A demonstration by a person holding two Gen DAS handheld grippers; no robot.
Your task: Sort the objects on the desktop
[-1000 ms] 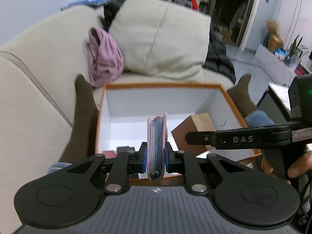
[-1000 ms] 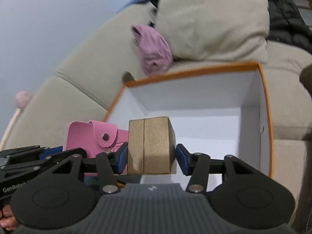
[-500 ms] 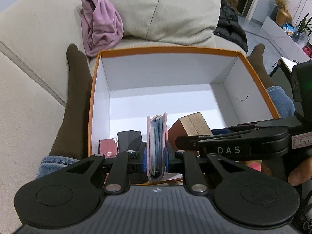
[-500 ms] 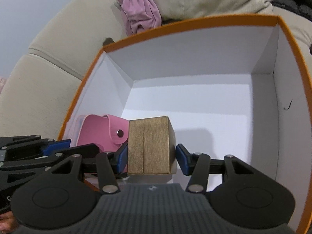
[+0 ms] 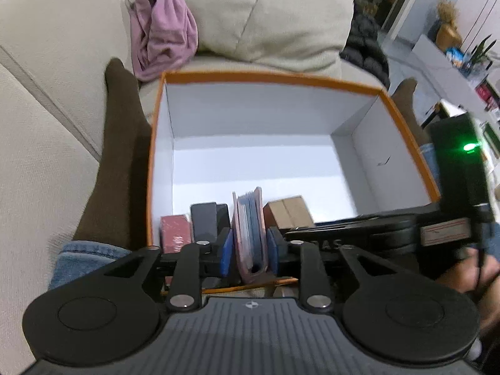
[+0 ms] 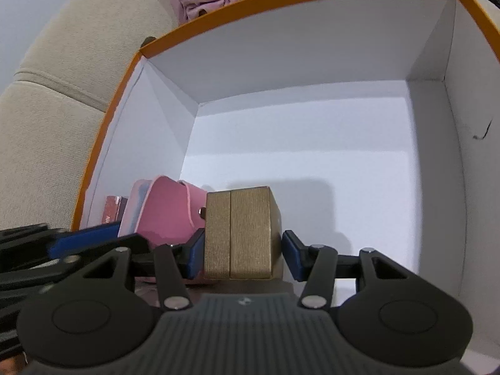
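Beige sofa [image 5: 47,162] as setting, with a large cushion [image 5: 265,12] and a crumpled mauve cloth [image 5: 162,25] against the backrest. On the seat, between a person's two legs in dark socks [image 5: 118,162], stands an orange-rimmed box [image 5: 268,78] with white walls inside, its far half bare.

Item 1: pink card wallet [image 5: 250,234], upright on edge, blue inner sleeves showing at the top. It stands between the blue pads of the left gripper [image 5: 250,251], at the box's near wall. The jaws are opening; a thin gap shows at the left pad, and contact at the right pad cannot be judged.

Item 2: small tan box [image 6: 239,234], seam down the middle, gripped from both sides by the right gripper [image 6: 242,257], low inside the orange-rimmed box, just right of the wallet. Whether it rests on the floor cannot be told.

Item 3: dark red packet [image 5: 175,234] and a black object [image 5: 206,222], in the box's near left corner, just left of the wallet.
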